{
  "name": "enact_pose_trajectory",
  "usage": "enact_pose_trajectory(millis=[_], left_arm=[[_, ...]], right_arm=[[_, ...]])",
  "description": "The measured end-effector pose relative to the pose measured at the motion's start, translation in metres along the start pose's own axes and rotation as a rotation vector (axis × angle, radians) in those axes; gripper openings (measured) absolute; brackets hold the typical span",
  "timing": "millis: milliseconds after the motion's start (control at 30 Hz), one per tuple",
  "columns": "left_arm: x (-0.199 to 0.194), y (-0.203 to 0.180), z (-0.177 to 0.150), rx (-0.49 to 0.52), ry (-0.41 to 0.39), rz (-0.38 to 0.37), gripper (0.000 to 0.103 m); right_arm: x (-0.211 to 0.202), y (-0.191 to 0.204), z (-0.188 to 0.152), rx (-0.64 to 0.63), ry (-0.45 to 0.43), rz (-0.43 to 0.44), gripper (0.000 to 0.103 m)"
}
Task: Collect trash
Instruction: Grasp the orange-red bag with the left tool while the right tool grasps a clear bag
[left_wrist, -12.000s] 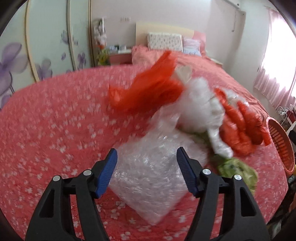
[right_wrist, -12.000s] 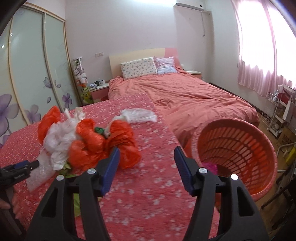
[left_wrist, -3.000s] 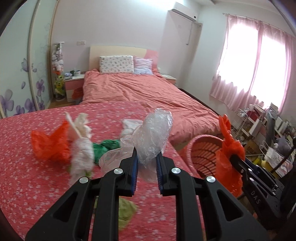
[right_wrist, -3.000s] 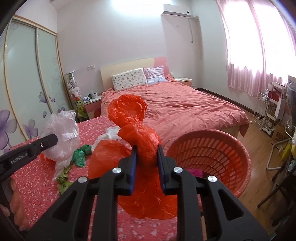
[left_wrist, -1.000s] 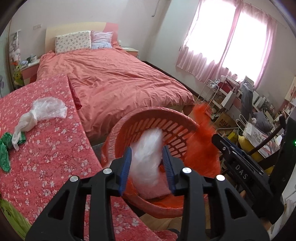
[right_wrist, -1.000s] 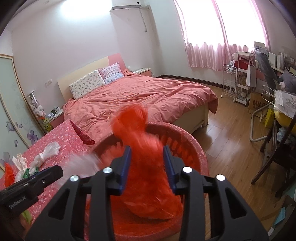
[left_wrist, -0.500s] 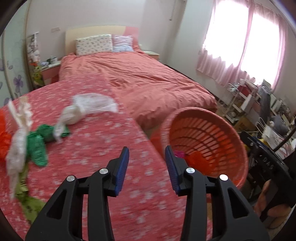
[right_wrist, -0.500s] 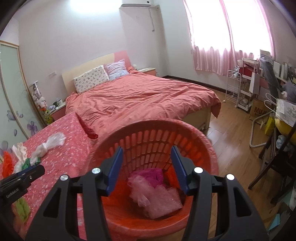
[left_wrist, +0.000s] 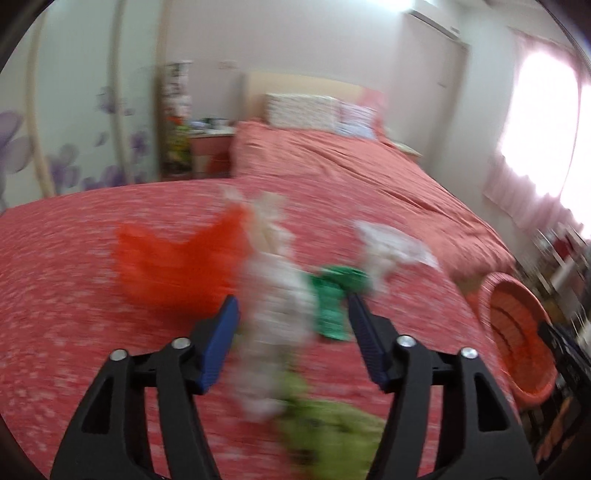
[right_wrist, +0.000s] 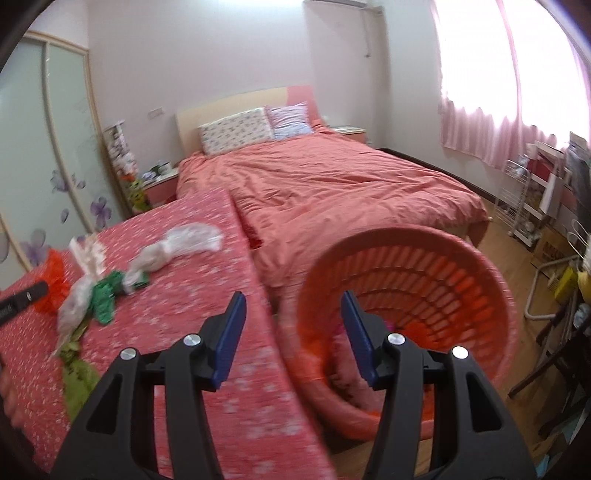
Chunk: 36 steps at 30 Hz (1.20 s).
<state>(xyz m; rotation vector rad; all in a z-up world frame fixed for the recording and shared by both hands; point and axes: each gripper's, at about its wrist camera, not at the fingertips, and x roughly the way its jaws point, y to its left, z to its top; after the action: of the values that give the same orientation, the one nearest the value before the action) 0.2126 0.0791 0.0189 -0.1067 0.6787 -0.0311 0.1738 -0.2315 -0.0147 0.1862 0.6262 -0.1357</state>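
Trash lies on the red flowered table cover (left_wrist: 74, 295): an orange bag (left_wrist: 177, 266), a white bag (left_wrist: 273, 295), a green bag (left_wrist: 332, 299), a clear bag (left_wrist: 391, 243) and a yellow-green bag (left_wrist: 332, 428). My left gripper (left_wrist: 291, 339) hovers over the white bag, jaws opening, nothing pinched; the view is blurred. My right gripper (right_wrist: 293, 332) stands open and empty over the table's edge beside the orange basket (right_wrist: 491, 273), which holds pink and orange trash. The right wrist view also shows the clear bag (right_wrist: 177, 247), green bag (right_wrist: 105, 295) and white bag (right_wrist: 75, 299).
A bed (right_wrist: 332, 184) with a salmon cover stands behind the table. Sliding wardrobe doors (right_wrist: 44, 147) line the left wall. A wire rack (right_wrist: 532, 199) and chair legs stand at the right on the wooden floor. A hand (right_wrist: 9, 402) shows at the lower left.
Both bags dropped into the basket and both grippers opened. The left gripper swung left from the basket to over the trash pile; the right gripper shifted left to the table's edge.
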Motion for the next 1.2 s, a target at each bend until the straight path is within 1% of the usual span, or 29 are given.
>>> enact_pose_trajectory(millis=[67,167,267,400,533,567,600,667,700,733,867,967,1067,1133,1200], left_arm=[[0.001,0.024,0.006,-0.035,-0.004,0.043,0.065],[0.008,0.041,0.011,-0.056,0.002,0.083,0.071],[0.018,0.045,0.012,-0.063,0.016,0.082,0.071],[0.031,0.043,0.012,-0.027,0.030,0.086,0.073],[0.045,0.049,0.011,-0.023,0.051,0.112,0.074],[0.050,0.053,0.011,-0.038,0.066,0.110,0.071],[0.054,0.058,0.010,-0.056,0.080,0.097,0.056],[0.060,0.068,0.009,-0.083,0.114,0.079,0.034],[0.060,0.074,0.008,-0.104,0.117,0.067,0.026],[0.057,0.076,0.007,-0.107,0.109,0.067,0.022],[0.039,0.088,0.007,-0.097,0.058,0.078,0.010],[0.024,0.104,0.008,-0.111,0.029,0.091,0.004],[0.006,0.123,0.007,-0.130,-0.002,0.108,0.004],[-0.001,0.133,0.009,-0.136,-0.015,0.115,0.003],[-0.006,0.139,0.010,-0.138,-0.023,0.120,0.003]], right_arm=[[0.002,0.016,-0.001,-0.017,0.010,0.017,0.053],[0.002,0.042,-0.003,-0.048,0.022,0.042,0.053],[0.002,0.063,-0.006,-0.077,0.030,0.058,0.053],[0.002,0.083,-0.009,-0.110,0.044,0.064,0.053],[0.004,0.095,-0.010,-0.136,0.060,0.064,0.053],[0.005,0.096,-0.011,-0.140,0.062,0.066,0.053],[0.005,0.100,-0.012,-0.146,0.063,0.068,0.053],[0.004,0.106,-0.013,-0.158,0.064,0.073,0.053],[0.004,0.110,-0.013,-0.164,0.064,0.078,0.053],[0.003,0.115,-0.013,-0.170,0.064,0.085,0.053],[0.004,0.136,-0.011,-0.196,0.062,0.121,0.053],[0.007,0.156,-0.010,-0.211,0.069,0.160,0.053],[0.013,0.182,-0.009,-0.233,0.079,0.205,0.052],[0.017,0.197,-0.010,-0.246,0.088,0.239,0.047],[0.026,0.218,-0.011,-0.264,0.105,0.278,0.045]])
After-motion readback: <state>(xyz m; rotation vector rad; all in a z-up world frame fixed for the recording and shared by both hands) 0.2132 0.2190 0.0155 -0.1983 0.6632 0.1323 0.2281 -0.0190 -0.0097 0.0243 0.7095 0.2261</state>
